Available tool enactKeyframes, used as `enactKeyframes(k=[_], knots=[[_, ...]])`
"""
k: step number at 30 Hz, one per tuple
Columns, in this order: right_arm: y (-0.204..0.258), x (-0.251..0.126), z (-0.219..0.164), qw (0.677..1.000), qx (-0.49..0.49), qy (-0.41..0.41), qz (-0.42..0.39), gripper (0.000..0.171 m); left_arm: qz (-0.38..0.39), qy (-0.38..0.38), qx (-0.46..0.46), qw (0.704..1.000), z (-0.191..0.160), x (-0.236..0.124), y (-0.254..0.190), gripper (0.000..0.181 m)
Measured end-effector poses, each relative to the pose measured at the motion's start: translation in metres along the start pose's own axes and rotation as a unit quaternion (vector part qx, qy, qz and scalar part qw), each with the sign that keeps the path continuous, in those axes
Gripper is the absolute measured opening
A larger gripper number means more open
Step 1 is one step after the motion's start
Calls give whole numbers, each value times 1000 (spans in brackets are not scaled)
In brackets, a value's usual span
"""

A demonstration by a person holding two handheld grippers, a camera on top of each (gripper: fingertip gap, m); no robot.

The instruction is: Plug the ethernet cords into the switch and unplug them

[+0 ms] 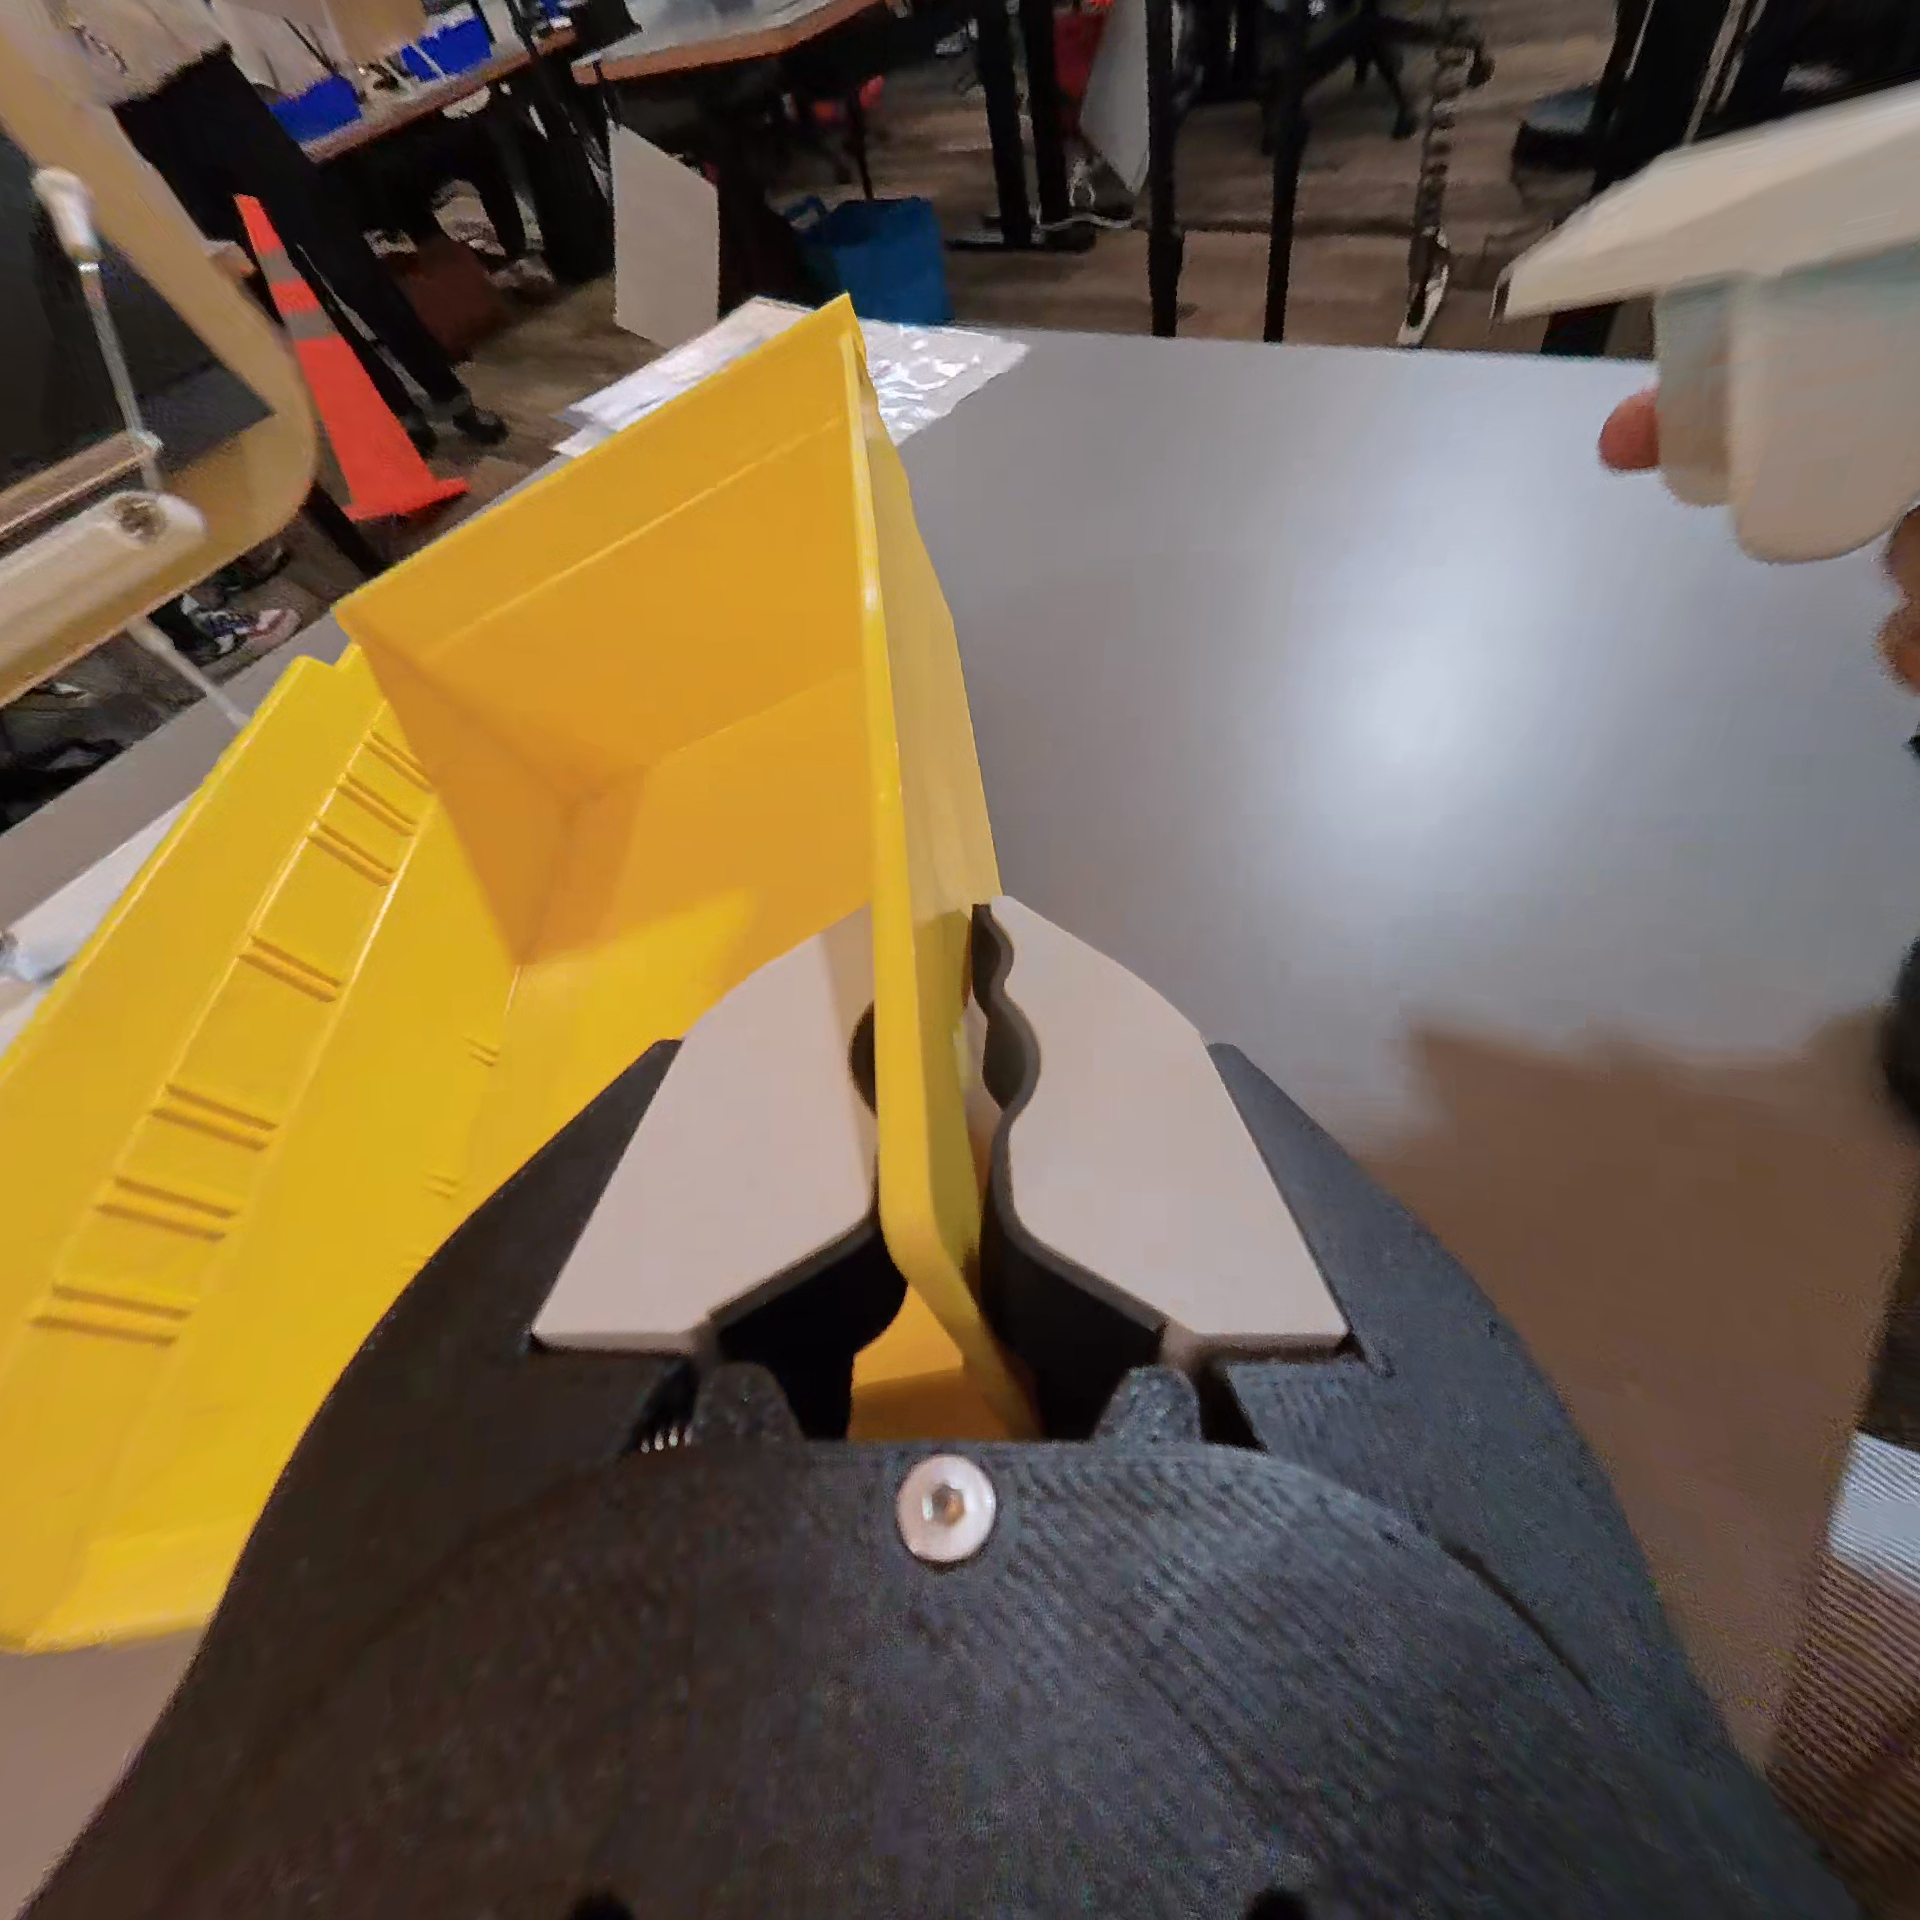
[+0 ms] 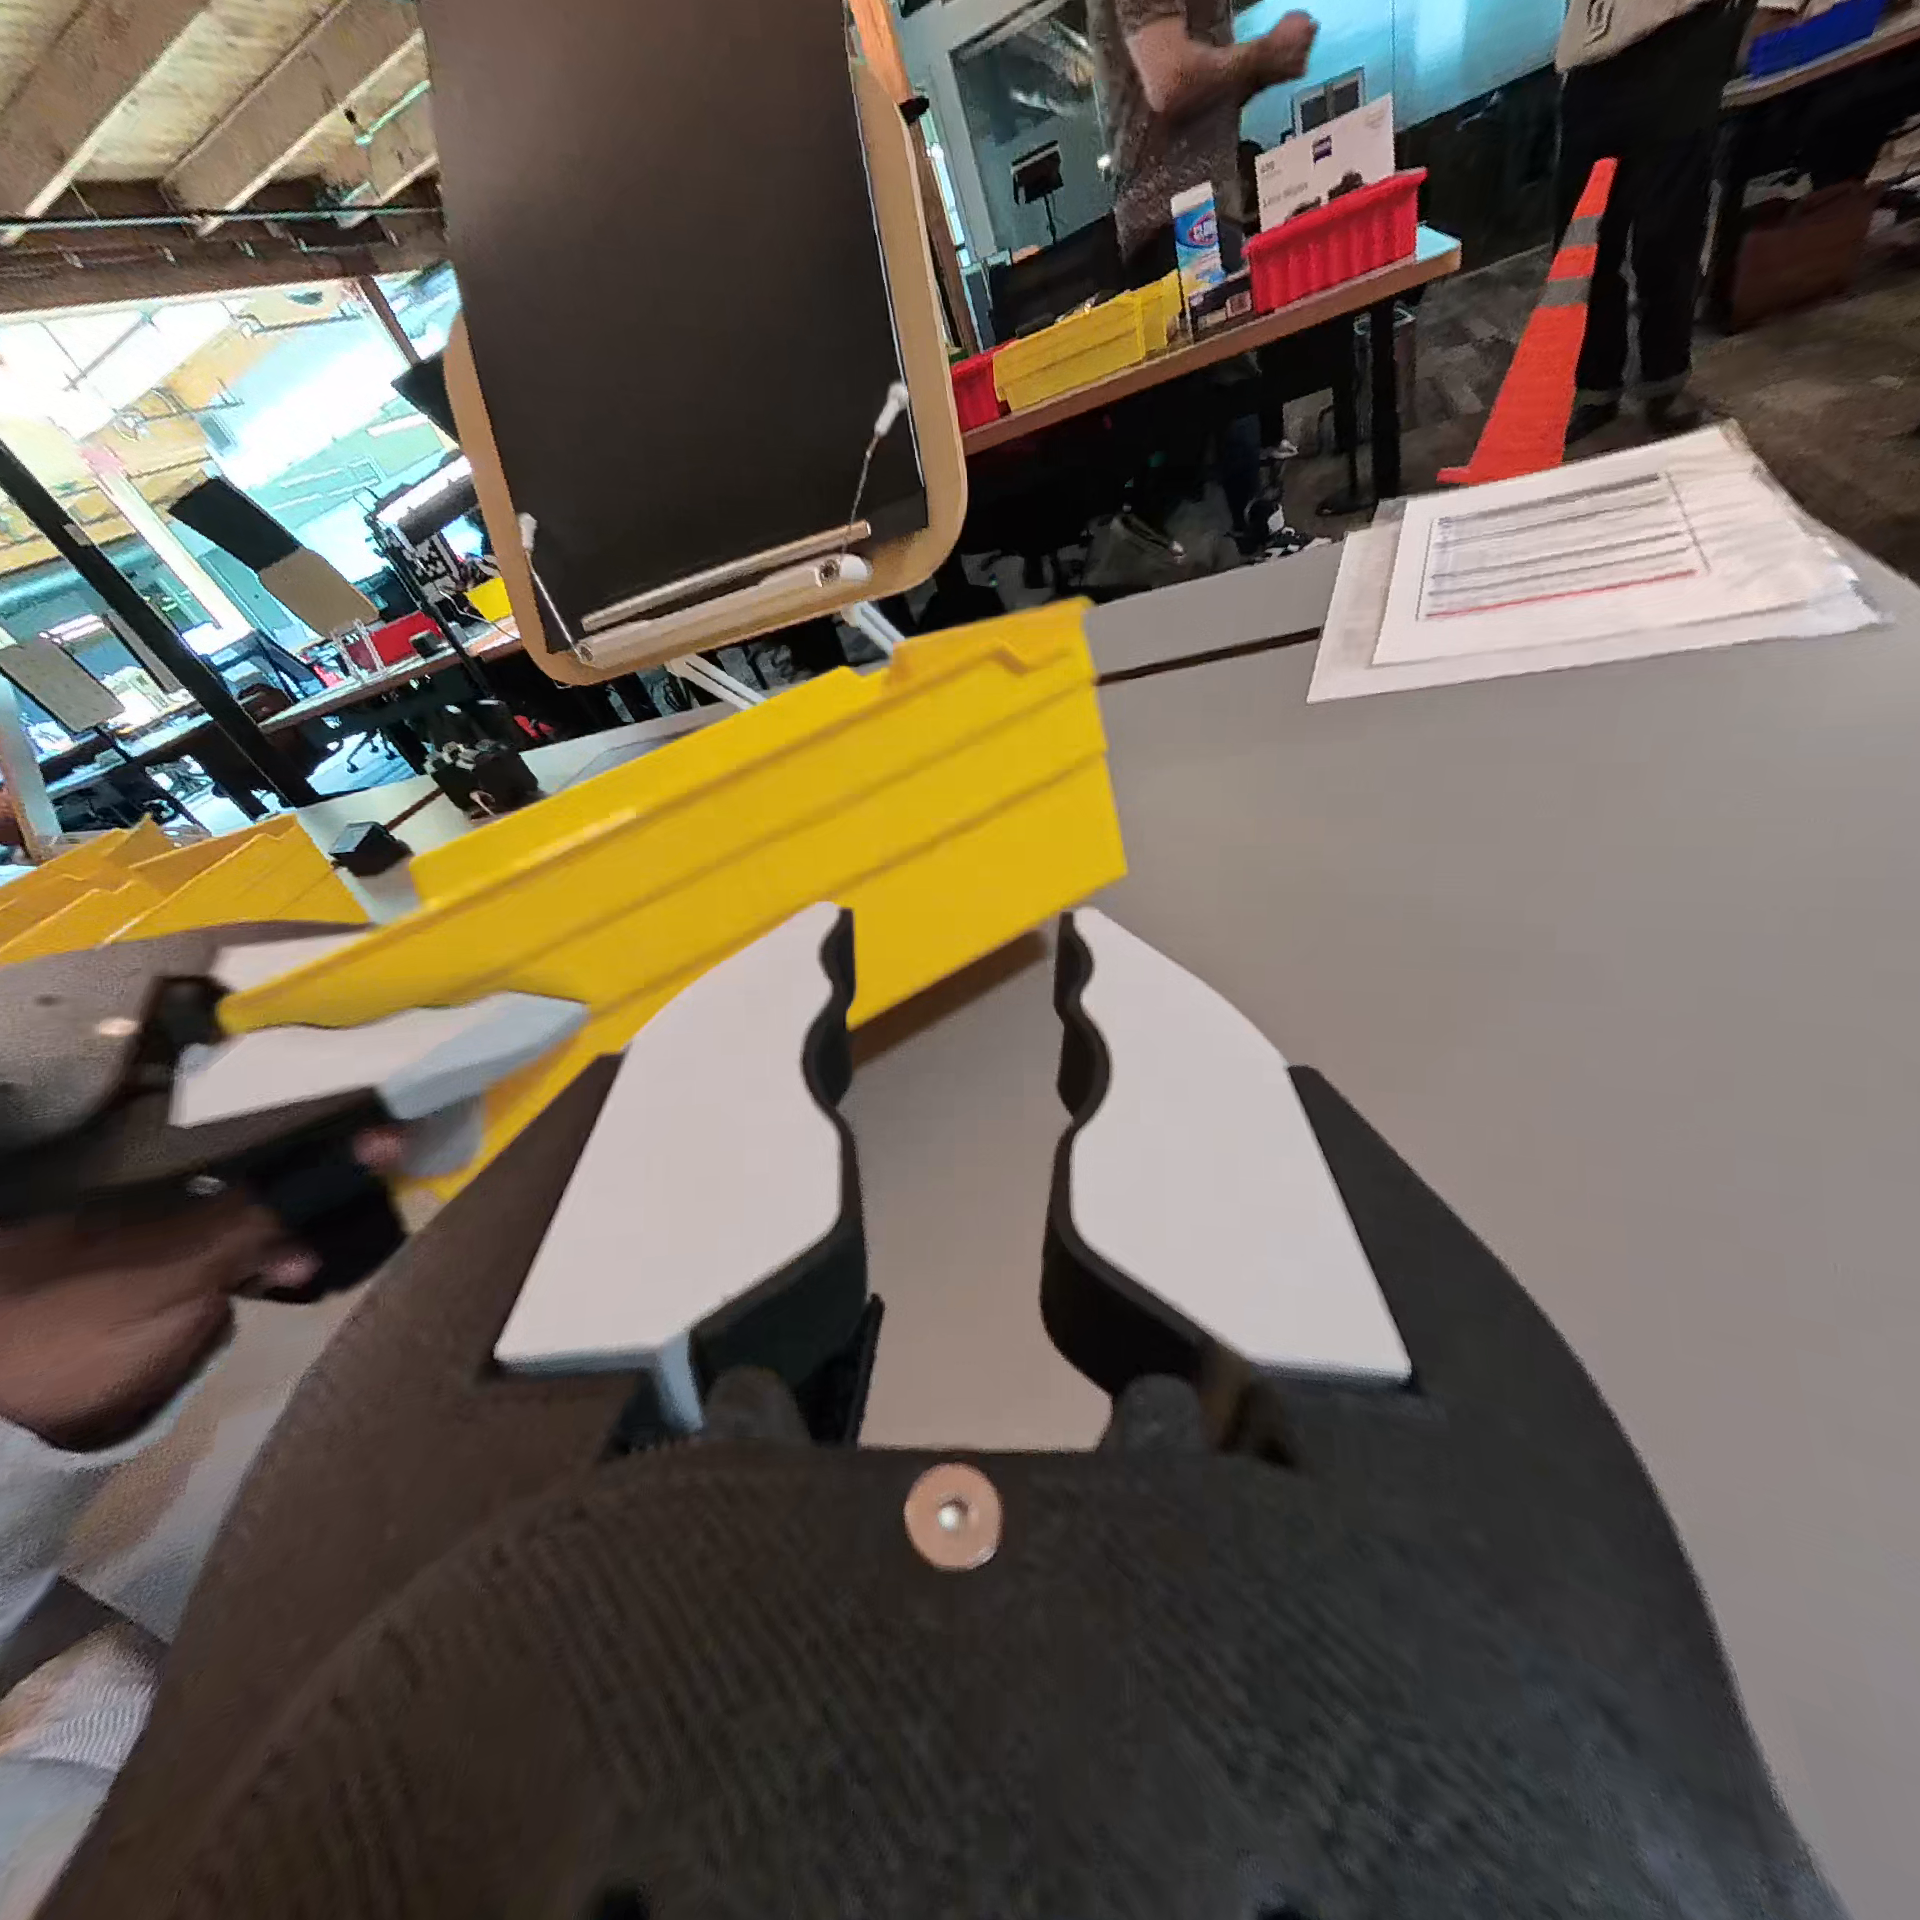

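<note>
Between the fingers of the left tool [image 1: 940, 1039], closest to the camera, sits the side wall of a yellow plastic bin [image 1: 623, 665]; the tool is clenched on that wall and holds the bin tilted above the grey surface [image 1: 1403, 675]. The bin's inside looks bare, though its near end is cut off by the tool body. The right tool [image 2: 951, 1049] hangs released over the surface, its fingers apart with nothing between them, the bin just beyond its tips. At the left edge of the right wrist view, a blurred hand [image 2: 114, 1320] grips the left tool's handle. No ethernet cords or switch can be made out in either view. Farther off lie a sheet in a clear sleeve [image 2: 1600, 561], a second yellow bin [image 2: 177, 883], and an orange cone [image 2: 1548, 343] on the floor.
</note>
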State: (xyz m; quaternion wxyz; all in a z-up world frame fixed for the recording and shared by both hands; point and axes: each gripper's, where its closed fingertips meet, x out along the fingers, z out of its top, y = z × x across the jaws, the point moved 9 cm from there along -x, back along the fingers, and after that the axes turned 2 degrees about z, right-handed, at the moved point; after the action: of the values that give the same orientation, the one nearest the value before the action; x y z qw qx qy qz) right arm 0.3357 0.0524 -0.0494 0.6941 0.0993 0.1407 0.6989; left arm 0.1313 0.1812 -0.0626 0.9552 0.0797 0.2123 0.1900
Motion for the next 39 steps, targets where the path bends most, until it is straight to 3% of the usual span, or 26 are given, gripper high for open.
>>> enactKeyframes(k=[11, 15, 20, 24, 28, 33, 35, 38, 39], knots=[[-9, -3, 1, 998, -33, 19, -41, 50, -16, 11, 11, 1000, 8, 87, -60, 6], [-4, 0, -3, 997, -55, 24, -41, 57, -77, 17, -12, 997, 16, 94, -67, 20], [8, 2, -11, 995, -97, 22, -30, 74, -134, -24, -35, 990, 20, 56, -52, 42], [24, 10, -23, 987, -152, 35, -39, 94, -118, -58, -16, 991, 9, 8, -17, 43], [52, 26, -38, 989, -140, 33, -31, 112, -80, -98, -40, 991, -13, -34, 21, 39], [69, 50, -50, 984, -152, 62, -75, 124, -56, -108, -85, 989, -56, -58, 50, 38], [65, 59, -53, 977, -163, 82, -107, 122, -26, -102, -63, 993, -70, -60, 56, 34], [51, 61, -54, 968, -173, 118, -137, 96, -26, -89, -54, 994, -70, -59, 61, 34], [48, 58, -54, 970, -163, 118, -134, 77, -31, -93, -57, 994, -67, -60, 62, 34]])
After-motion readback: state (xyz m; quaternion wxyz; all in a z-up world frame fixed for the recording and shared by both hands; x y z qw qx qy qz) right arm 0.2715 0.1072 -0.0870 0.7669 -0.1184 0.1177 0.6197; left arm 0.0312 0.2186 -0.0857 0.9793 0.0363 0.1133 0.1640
